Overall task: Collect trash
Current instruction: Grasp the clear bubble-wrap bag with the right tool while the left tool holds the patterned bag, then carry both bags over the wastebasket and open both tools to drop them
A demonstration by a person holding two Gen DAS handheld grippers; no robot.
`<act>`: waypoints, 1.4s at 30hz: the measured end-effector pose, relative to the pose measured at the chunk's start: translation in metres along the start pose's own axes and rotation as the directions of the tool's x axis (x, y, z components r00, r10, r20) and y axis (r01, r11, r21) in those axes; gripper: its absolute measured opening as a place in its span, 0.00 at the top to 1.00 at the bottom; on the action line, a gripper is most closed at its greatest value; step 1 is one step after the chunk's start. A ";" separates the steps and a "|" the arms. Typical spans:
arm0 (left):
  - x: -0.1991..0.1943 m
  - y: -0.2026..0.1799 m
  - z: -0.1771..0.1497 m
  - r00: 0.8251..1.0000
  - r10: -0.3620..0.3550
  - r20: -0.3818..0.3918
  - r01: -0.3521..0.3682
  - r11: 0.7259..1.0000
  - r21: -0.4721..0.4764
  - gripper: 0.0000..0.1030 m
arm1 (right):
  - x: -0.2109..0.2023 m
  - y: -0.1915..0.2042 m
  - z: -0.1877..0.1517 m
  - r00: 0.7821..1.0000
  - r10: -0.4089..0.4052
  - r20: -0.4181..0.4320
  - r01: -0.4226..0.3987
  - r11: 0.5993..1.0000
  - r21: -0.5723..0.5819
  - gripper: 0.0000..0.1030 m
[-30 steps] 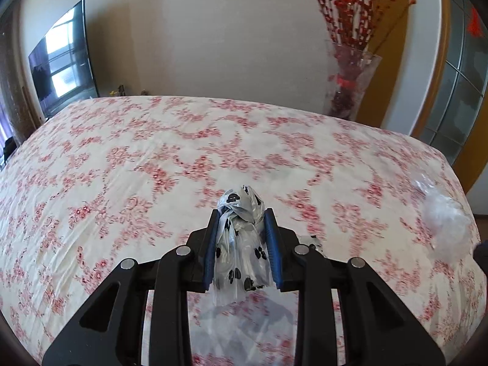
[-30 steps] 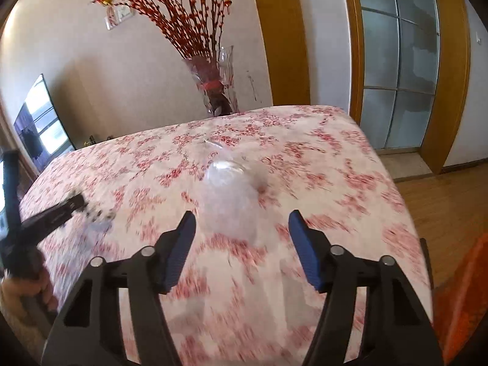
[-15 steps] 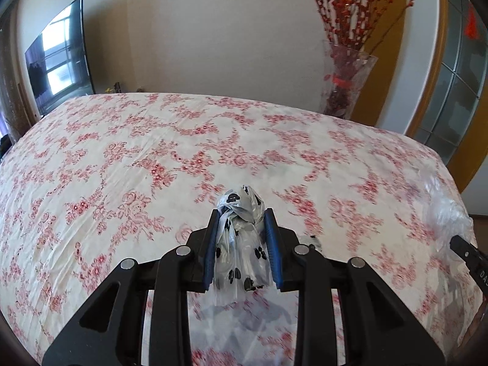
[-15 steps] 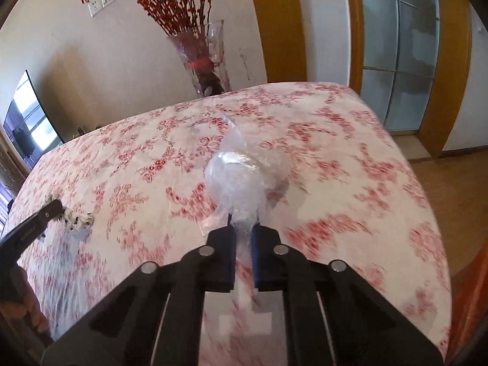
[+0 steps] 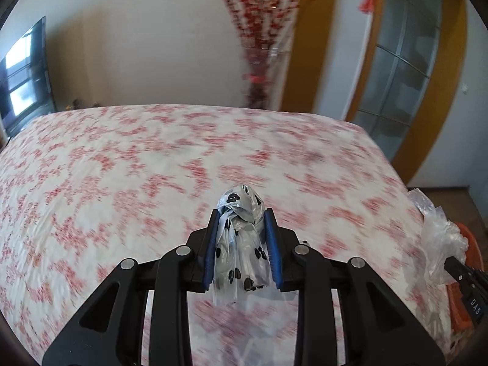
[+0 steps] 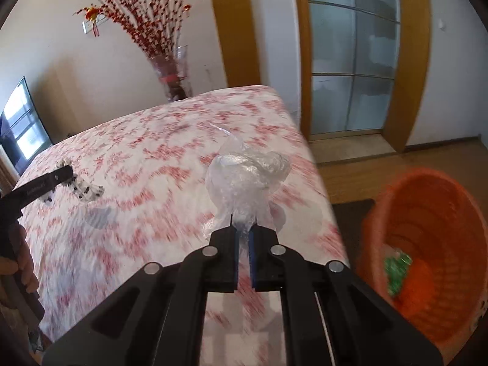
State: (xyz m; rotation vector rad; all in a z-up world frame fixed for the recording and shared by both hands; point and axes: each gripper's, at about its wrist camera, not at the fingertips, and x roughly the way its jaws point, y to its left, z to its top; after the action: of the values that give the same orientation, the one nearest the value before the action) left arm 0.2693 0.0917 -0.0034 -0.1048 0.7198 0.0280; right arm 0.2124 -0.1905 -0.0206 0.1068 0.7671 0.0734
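Observation:
My left gripper (image 5: 241, 213) is shut on a knotted grey plastic bag with black paw prints (image 5: 241, 244) and holds it above the bed. It also shows in the right wrist view (image 6: 85, 190). My right gripper (image 6: 243, 228) is shut on a crumpled clear plastic wrap (image 6: 247, 180), lifted off the bed near its right edge; the wrap shows at the right of the left wrist view (image 5: 436, 244). An orange woven basket (image 6: 427, 231) stands on the floor to the right of the bed, with green and orange trash (image 6: 399, 271) inside.
The bed (image 5: 122, 164) has a red floral cover (image 6: 152, 140). A glass vase of red branches (image 6: 170, 76) stands behind it. A TV (image 5: 21, 76) is at the far left. A glass door with a wooden frame (image 6: 350, 61) is at the right.
My right gripper has closed on the clear wrap and lifted it toward the right, bringing the orange basket into view. My left gripper still holds the paw-print bag and has swung right.

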 end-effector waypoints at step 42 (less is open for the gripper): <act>-0.065 -0.266 -0.076 0.864 -0.474 -0.171 0.503 0.831 0.236 0.72 | -0.131 -0.173 -0.075 0.948 -0.295 0.122 0.250 0.924 0.290 0.93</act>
State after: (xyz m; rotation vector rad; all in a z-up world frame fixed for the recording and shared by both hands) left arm 0.1866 -0.1800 0.0054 -0.0234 0.7786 -0.5761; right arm 0.0708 -0.3708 -0.0049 0.2626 0.6172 -0.3061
